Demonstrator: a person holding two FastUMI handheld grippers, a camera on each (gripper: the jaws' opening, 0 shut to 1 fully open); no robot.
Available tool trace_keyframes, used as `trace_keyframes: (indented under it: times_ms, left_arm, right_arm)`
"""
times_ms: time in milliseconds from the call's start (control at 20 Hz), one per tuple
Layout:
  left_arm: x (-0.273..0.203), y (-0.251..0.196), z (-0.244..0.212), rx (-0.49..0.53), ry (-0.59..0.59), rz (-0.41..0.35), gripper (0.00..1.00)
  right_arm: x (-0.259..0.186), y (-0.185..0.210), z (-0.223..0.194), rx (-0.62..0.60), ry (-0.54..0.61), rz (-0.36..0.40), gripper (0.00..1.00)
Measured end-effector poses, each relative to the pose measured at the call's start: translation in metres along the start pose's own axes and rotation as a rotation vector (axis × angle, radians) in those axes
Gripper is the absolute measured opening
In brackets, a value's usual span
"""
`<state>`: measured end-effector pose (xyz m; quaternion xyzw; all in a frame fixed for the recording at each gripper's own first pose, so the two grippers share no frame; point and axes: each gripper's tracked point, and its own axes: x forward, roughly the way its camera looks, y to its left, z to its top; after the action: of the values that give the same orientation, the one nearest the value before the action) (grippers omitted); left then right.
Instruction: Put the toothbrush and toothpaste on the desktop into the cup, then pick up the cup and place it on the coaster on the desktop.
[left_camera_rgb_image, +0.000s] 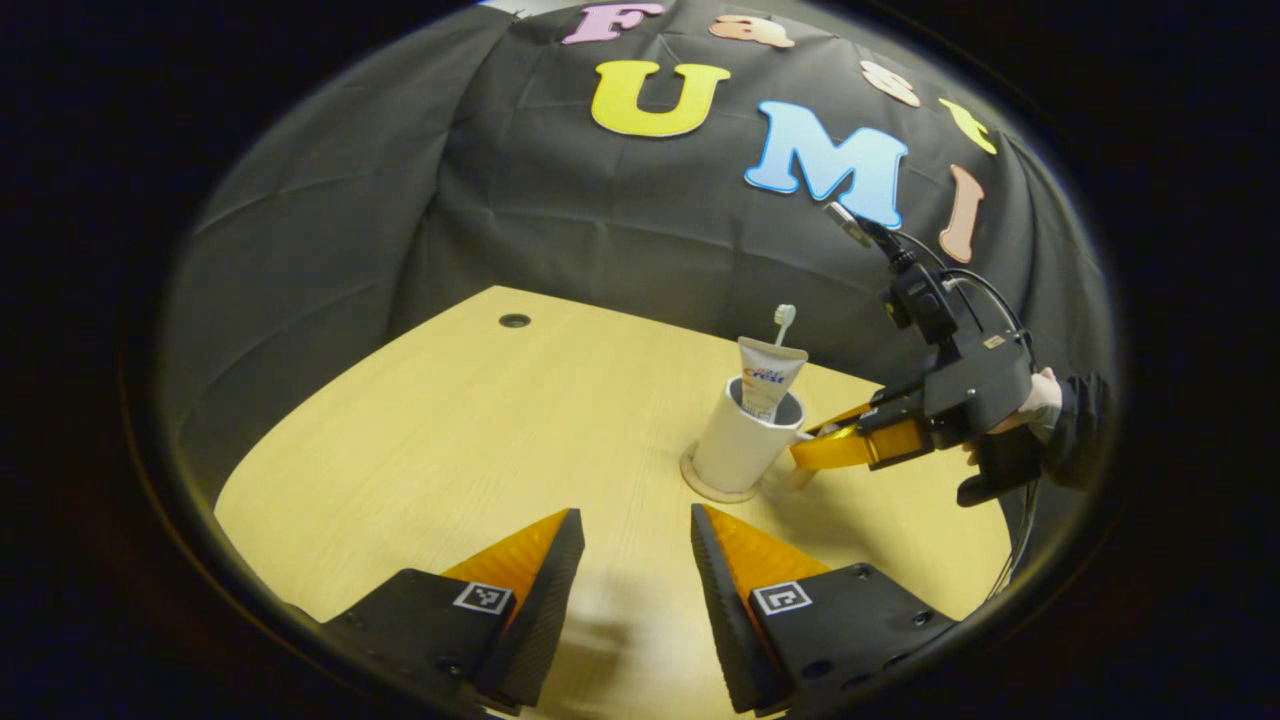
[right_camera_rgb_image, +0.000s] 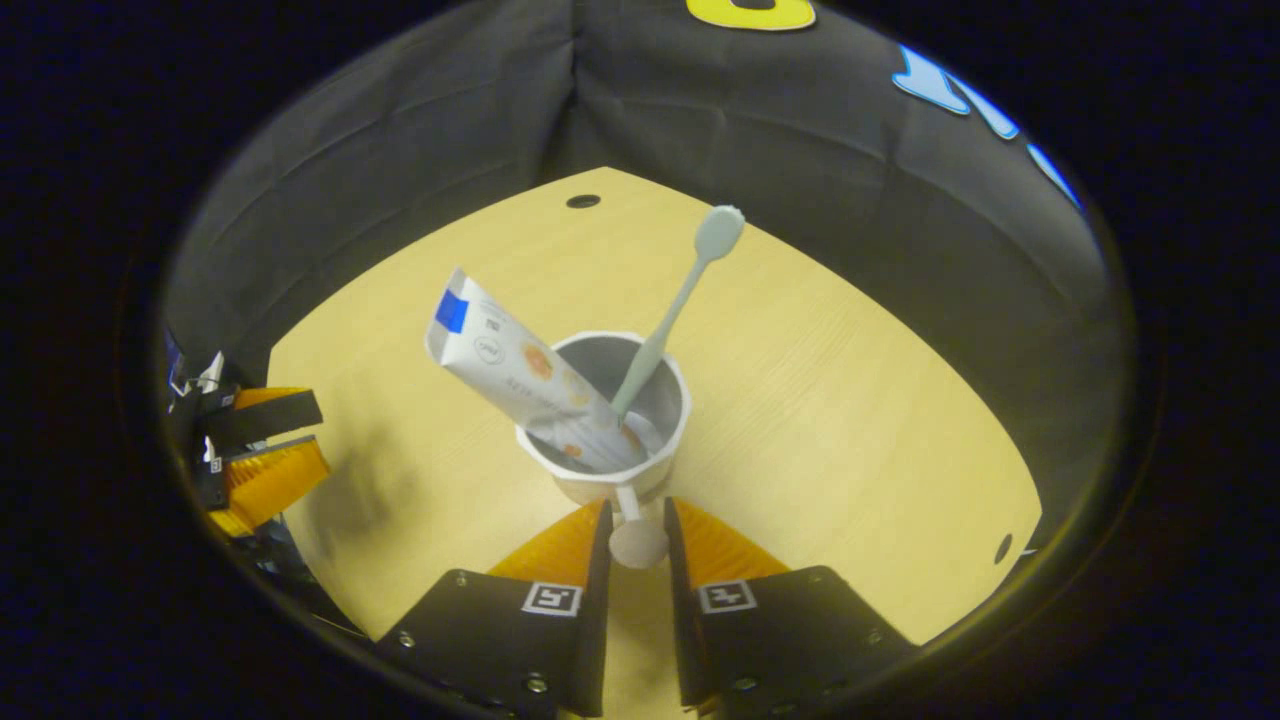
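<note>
Both items already in white ceramic cup (right_camera_rgb_image: 610, 420): pale green toothbrush (right_camera_rgb_image: 672, 305) leaning head-up, white toothpaste tube (right_camera_rgb_image: 520, 375) slanting out over rim. Cup upright on round cork-coloured coaster (left_camera_rgb_image: 712, 488) on light wood bench (left_camera_rgb_image: 480, 440). Right tool (right_camera_rgb_image: 637, 530) fingers close about cup handle (right_camera_rgb_image: 637, 540); contact cannot tell. Left tool (left_camera_rgb_image: 637, 590) spread, holding nothing, well apart from cup. Judgement: placement done; release and retreat left.

Pale wooden desk (left_camera_rgb_image: 470, 420) with small round hole (left_camera_rgb_image: 514, 321)
</note>
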<state>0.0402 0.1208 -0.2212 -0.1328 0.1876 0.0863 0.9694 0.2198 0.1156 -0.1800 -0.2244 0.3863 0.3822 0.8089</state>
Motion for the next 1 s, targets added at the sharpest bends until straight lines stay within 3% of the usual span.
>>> trace_keyframes:
  times_ms: [50, 200, 500, 550, 650, 700, 750, 800, 900, 1000]
  left_arm:
    - [0.0, -0.003, 0.001, 0.003, -0.001, -0.004, 0.72]
    - [0.0, -0.013, 0.005, 0.01, -0.006, -0.019, 0.77]
    - [-0.002, -0.039, 0.022, 0.043, -0.038, -0.062, 0.77]
    - [-0.003, -0.044, 0.026, 0.052, -0.044, -0.07, 0.72]
    - [-0.005, -0.055, 0.038, 0.063, -0.057, -0.089, 0.77]
    - [-0.006, -0.062, 0.047, 0.064, -0.067, -0.102, 0.72]
    - [-0.008, -0.069, 0.056, 0.07, -0.084, -0.11, 0.77]
    - [-0.011, -0.076, 0.065, 0.083, -0.1, -0.119, 0.77]
    - [-0.018, -0.09, 0.082, 0.114, -0.131, -0.138, 0.74]
    - [-0.026, -0.105, 0.102, 0.147, -0.171, -0.155, 0.8]
  right_arm:
    - [-0.002, 0.0, -0.001, 0.0, -0.005, -0.007, 0.31]
    - [-0.014, -0.001, -0.001, 0.017, -0.037, -0.018, 0.3]
    - [-0.043, -0.007, -0.014, 0.062, -0.082, -0.052, 0.29]
    - [-0.051, -0.007, -0.016, 0.074, -0.093, -0.057, 0.29]
    - [-0.066, -0.007, -0.02, 0.105, -0.114, -0.073, 0.29]
    - [-0.076, -0.009, -0.021, 0.119, -0.129, -0.089, 0.29]
    - [-0.087, -0.008, -0.021, 0.135, -0.147, -0.096, 0.31]
    - [-0.097, -0.008, -0.021, 0.15, -0.166, -0.112, 0.46]
    - [-0.119, -0.013, -0.017, 0.185, -0.221, -0.178, 0.46]
    - [-0.15, -0.015, -0.003, 0.23, -0.313, -0.263, 0.52]
